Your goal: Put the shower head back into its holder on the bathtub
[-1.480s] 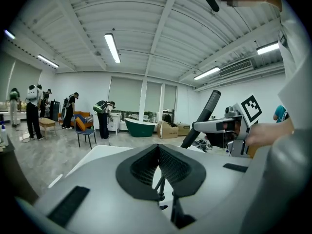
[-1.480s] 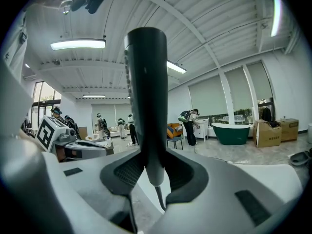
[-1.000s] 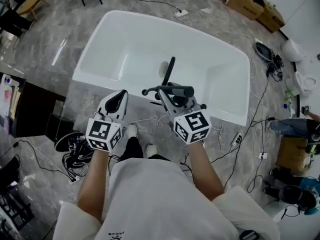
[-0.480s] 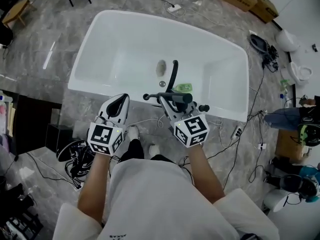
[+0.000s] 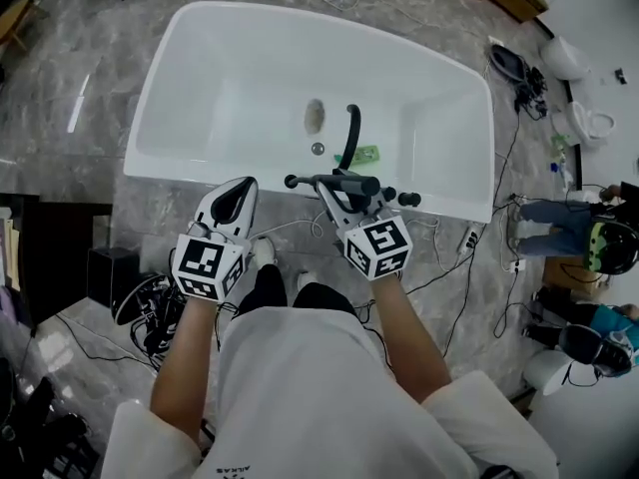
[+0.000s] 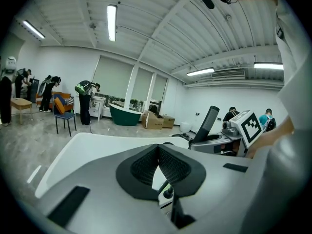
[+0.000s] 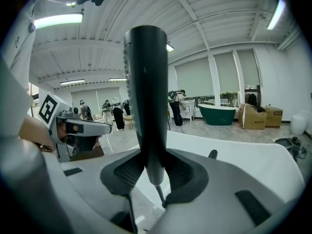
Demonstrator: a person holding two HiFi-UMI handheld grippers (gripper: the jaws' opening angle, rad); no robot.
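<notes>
Cables (image 5: pixel 150 312): a dark tangle is seen on the grey floor (image 5: pixel 90 78) at lower left.
Tub (image 5: pixel 170 168): white, it is spread across the upper middle of the head view, with a drain (image 5: pixel 315 118) in its bottom.
Left gripper (image 5: pixel 240 190): it is held left of centre, over the floor just short of the tub's near rim. In the left gripper view its pads (image 6: pixel 144 167) are pressed together, with nothing caught between them.
Shower head (image 5: pixel 350 138): a dark stick, it is seen at centre, standing up from the right gripper (image 5: pixel 339 186) at the tub's near rim. In the right gripper view it is upright, with a thin hose (image 7: pixel 157 191) running from its lower end.
Right gripper: its jaws are set partly apart and clamped on the stick's lower end, one pad on each side.
Green item (image 5: pixel 366 154): it is lying in the tub, just right of the stick.
Knobs (image 5: pixel 402 198): dark, they are set on the near rim, right of the right gripper.
Bystander (image 5: pixel 559 213): seen near the right edge, on the floor past the tub's end.
</notes>
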